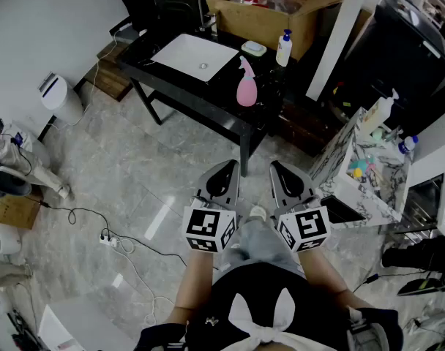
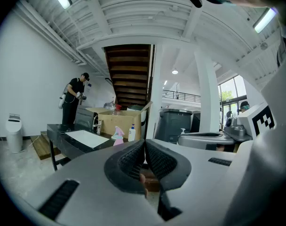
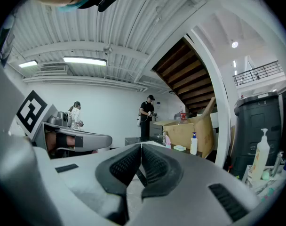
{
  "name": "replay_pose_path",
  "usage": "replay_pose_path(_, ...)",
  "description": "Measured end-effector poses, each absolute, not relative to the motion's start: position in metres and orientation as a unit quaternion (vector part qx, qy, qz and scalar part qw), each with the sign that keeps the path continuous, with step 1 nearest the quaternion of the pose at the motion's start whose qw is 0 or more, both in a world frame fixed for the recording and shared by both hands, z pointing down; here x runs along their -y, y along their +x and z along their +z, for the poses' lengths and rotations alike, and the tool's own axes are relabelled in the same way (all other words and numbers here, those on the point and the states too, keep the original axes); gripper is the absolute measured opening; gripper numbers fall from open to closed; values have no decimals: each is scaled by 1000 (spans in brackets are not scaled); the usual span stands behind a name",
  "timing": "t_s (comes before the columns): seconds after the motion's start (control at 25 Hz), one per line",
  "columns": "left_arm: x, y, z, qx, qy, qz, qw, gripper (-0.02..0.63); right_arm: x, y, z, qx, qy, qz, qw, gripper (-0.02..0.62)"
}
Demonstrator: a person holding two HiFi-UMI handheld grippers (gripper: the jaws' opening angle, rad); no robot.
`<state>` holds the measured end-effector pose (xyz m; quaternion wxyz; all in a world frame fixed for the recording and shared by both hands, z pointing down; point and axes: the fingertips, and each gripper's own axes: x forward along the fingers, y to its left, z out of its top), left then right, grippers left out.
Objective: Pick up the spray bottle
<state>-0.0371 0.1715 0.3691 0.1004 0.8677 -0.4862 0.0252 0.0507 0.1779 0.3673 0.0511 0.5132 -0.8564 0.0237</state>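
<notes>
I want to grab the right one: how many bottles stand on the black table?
2: the pink spray bottle beside the white basin, and a white pump bottle farther back by the cardboard box. None looks hidden.

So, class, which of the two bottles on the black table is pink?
The spray bottle with the trigger head, next to the white basin; the pump bottle behind it is white with a blue top.

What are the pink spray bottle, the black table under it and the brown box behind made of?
Pink spray bottle: probably plastic, smooth, opaque, moulded trigger head. Black table: glossy top that reflects light, perhaps lacquer or glass; unclear. Brown box: cardboard, matte, with open flaps.
</notes>
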Motion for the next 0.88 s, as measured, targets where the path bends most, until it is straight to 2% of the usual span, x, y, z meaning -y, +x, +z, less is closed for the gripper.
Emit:
replay_pose_path(0.32, -128, -30, 373, 477, 873, 44, 93, 26, -126, 59, 368, 855, 517, 26, 35, 26)
replay_pose_path(0.88, -34, -60, 371, 501, 859, 48, 91, 26, -21, 44, 339, 859, 512, -4, -4, 28)
